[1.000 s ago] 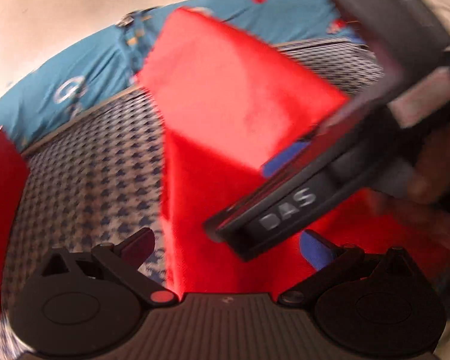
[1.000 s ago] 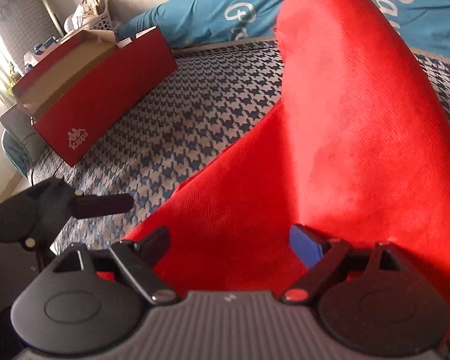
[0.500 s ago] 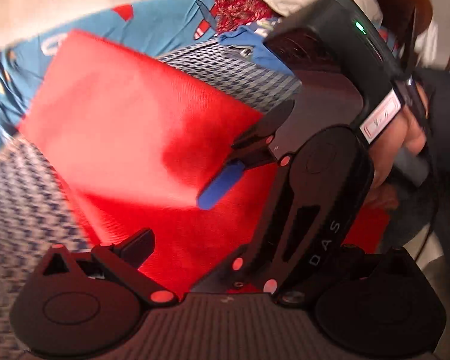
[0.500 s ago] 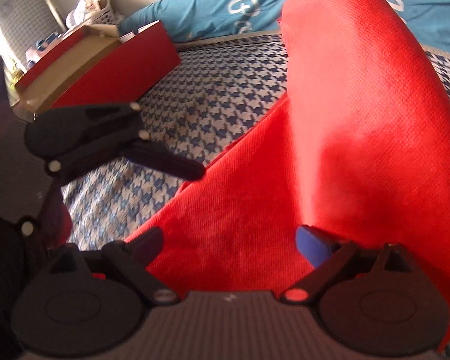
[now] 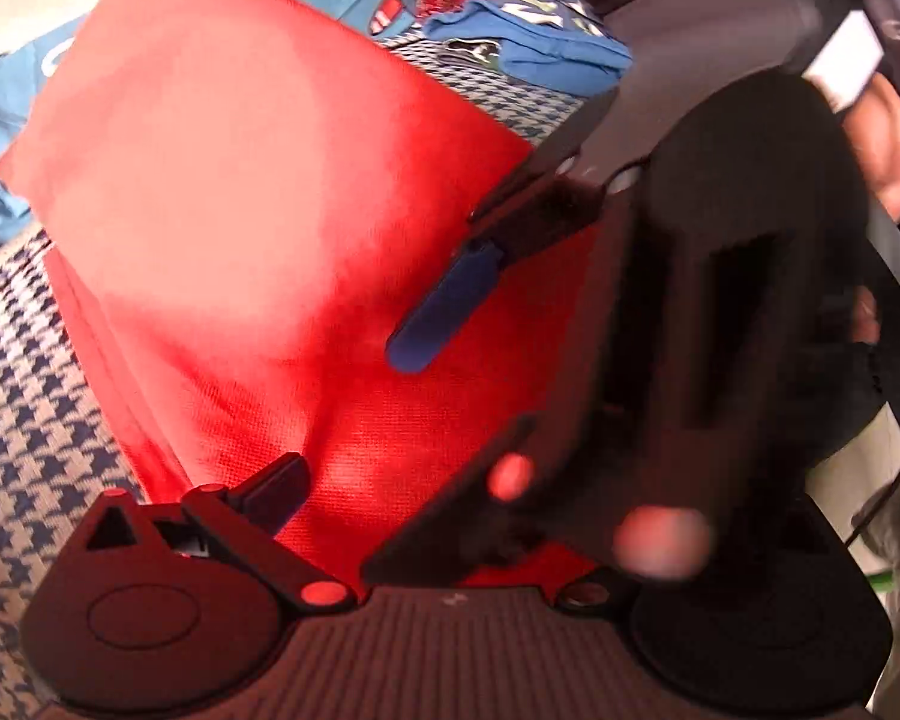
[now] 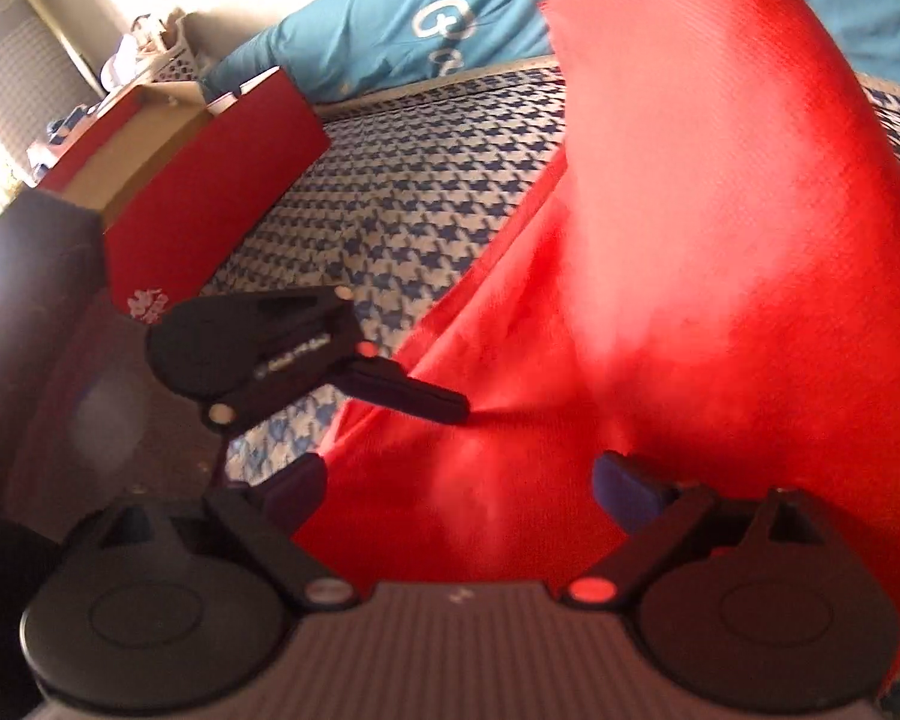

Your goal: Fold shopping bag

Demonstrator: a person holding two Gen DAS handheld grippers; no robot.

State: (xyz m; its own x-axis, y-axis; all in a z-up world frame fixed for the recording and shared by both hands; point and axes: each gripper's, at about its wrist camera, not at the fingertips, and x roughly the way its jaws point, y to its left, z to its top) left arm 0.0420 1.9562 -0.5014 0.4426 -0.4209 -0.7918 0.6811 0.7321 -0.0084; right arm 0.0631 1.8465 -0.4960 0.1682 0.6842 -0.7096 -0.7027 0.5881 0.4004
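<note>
1. Red woven cloth lies between the jaws of the right gripper [image 6: 462, 474], which stand wide and have just been opening; their pads press on nothing.
2. That cloth is the red non-woven fabric shopping bag [image 6: 720, 240]. Its lower part lies spread on the bed, and a broad flap rises steeply just past the right jaw.
3. Left gripper [image 6: 432, 401]: one black finger reaches in from the side and touches the bag's near edge. In its own view, the one finger that shows stands far out and the other is hidden behind the right gripper, so its jaws read as wide, holding nothing.
4. A person's hand [image 5: 882, 138] grips the right tool's handle.
5. Beneath the bag is the bed's blue-and-white houndstooth cover [image 6: 426, 192]. Further off are an open red cardboard shoebox [image 6: 210, 192] and turquoise printed bedding [image 6: 450, 12].
6. Step in hand, as a judgement: a fold is half made, with the flap raised but not laid flat.
7. The next move likely calls for one set of jaws to pinch the flap's edge while the other pins the lower layer, then lay the flap down squarely so the edges meet.
</note>
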